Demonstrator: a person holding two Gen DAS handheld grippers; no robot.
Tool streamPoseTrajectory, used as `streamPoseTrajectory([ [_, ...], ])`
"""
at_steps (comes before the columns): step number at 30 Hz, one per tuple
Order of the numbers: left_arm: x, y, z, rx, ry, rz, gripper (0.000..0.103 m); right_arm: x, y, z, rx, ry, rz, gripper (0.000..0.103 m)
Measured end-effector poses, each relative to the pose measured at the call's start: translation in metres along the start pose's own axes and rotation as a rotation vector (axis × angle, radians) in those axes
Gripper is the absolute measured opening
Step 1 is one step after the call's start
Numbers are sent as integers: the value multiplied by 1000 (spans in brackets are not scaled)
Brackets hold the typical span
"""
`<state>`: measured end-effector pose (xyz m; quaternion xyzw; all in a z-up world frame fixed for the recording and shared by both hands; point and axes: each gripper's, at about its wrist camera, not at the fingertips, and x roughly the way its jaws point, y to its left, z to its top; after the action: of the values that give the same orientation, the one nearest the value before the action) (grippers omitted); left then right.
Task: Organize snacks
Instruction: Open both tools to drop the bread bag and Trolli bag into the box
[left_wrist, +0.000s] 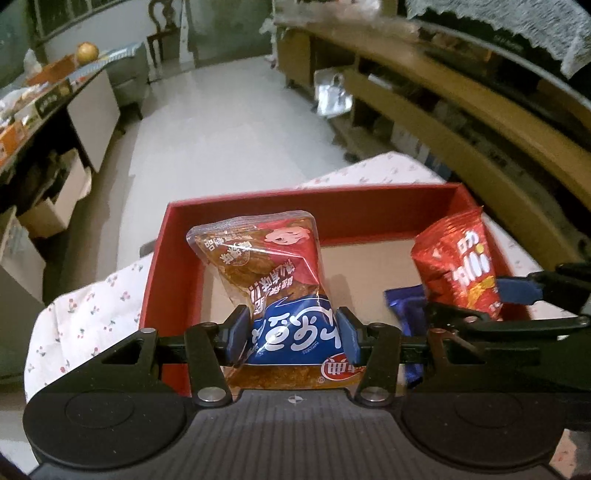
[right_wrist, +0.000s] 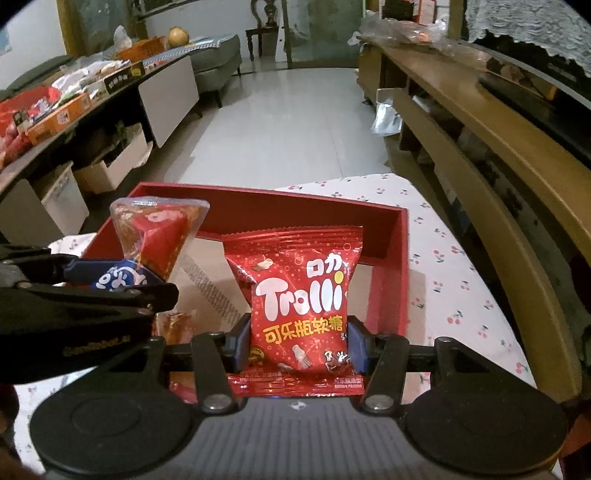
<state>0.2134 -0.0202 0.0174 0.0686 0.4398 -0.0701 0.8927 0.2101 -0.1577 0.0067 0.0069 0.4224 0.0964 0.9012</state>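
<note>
My left gripper (left_wrist: 291, 332) is shut on a clear snack pack with a red and blue label (left_wrist: 273, 273) and holds it upright over the near left part of the red box (left_wrist: 173, 236). My right gripper (right_wrist: 299, 343) is shut on a red Trolli candy bag (right_wrist: 299, 291), held upright over the box's (right_wrist: 399, 258) right part. Each held pack shows in the other view: the Trolli bag (left_wrist: 458, 266) in the left wrist view, the clear pack (right_wrist: 155, 240) in the right wrist view. A dark blue packet (left_wrist: 406, 314) lies in the box under the right gripper.
The box stands on a white cloth with cherry print (right_wrist: 461, 288). A wooden shelf unit (right_wrist: 498, 155) runs along the right. A cluttered dark table (right_wrist: 66, 107) with boxes stands at the left, with tiled floor (right_wrist: 288, 122) between.
</note>
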Motion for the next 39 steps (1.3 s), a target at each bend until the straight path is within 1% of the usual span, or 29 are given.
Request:
streamPoseTrajectory([
  [5, 10, 7, -6, -8, 32, 24, 59, 10, 2, -3, -15, 22, 5, 65],
  [9, 12, 6, -7, -3, 46, 24, 60, 12, 2, -4, -12, 26, 17, 65],
  [11, 11, 6, -7, 1, 44, 30, 62, 11, 3, -4, -16, 21, 19, 65],
  [13, 10, 5, -7, 10, 37, 42, 62, 9, 5, -4, -30, 9, 14, 65],
  [18, 5, 7, -7, 5, 33, 45, 65, 1, 6, -3, -32, -8, 14, 65],
  [22, -3, 7, -7, 8, 23, 57, 69, -9, 8, -4, -31, -27, 6, 65],
  [26, -15, 10, -6, -10, -2, 55, 72, -20, 6, -4, -12, -50, 12, 65],
  [36, -46, 19, -11, -43, -61, 54, 72, -54, 9, -11, 21, -101, 31, 65],
  [39, -60, 22, -16, -69, -85, 38, 74, -67, 11, -17, 25, -111, 44, 65],
])
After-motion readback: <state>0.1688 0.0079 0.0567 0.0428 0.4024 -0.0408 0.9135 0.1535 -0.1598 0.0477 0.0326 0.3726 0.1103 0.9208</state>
